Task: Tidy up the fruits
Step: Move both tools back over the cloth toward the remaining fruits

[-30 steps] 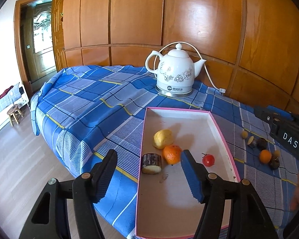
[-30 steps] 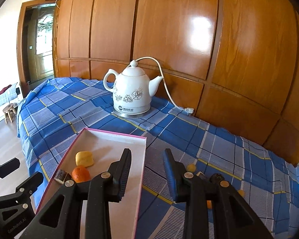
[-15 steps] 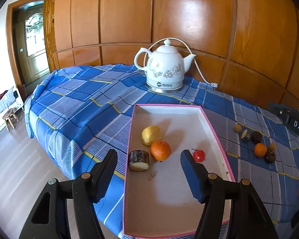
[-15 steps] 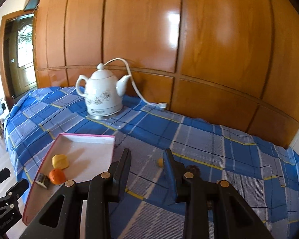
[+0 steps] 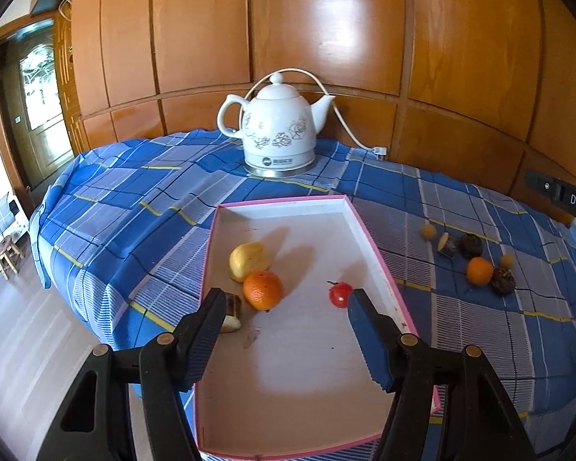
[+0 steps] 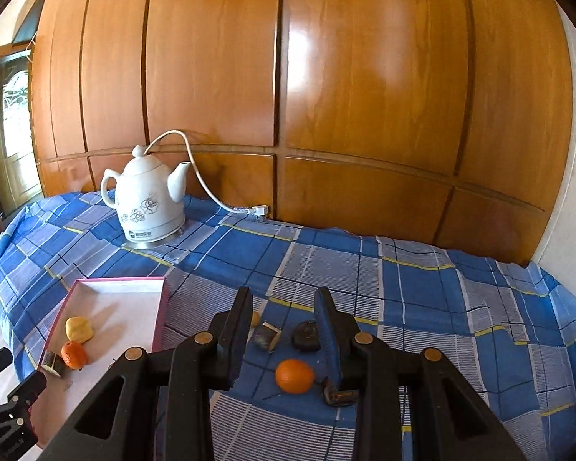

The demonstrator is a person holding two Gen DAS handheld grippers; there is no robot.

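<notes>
A pink-rimmed white tray (image 5: 280, 201) lies on the blue checked cloth. It holds a yellow fruit (image 5: 247, 261), an orange (image 5: 262, 290), a small red fruit (image 5: 340, 294) and a brown cut piece (image 5: 232, 307). My left gripper (image 5: 286, 299) hovers open over the tray's near half, holding nothing. Right of the tray lie a loose orange (image 6: 294, 375), a cut piece (image 6: 267, 336), two dark fruits (image 6: 306, 335) and small yellow ones (image 6: 254, 319). Above that cluster my right gripper (image 6: 284, 296) has its fingers a narrow gap apart and empty.
A white floral kettle (image 5: 276, 134) stands at the back of the table, its cord running to a plug (image 6: 259, 210) by the wooden wall. The table's left edge drops to the floor, where a small stool (image 5: 7, 255) stands. Bare cloth stretches to the right (image 6: 460, 307).
My right gripper has swung right, from over the tray's edge to above the loose fruit. The left gripper shifted slightly, bringing the tray more to the centre. Neither jaw opening changed.
</notes>
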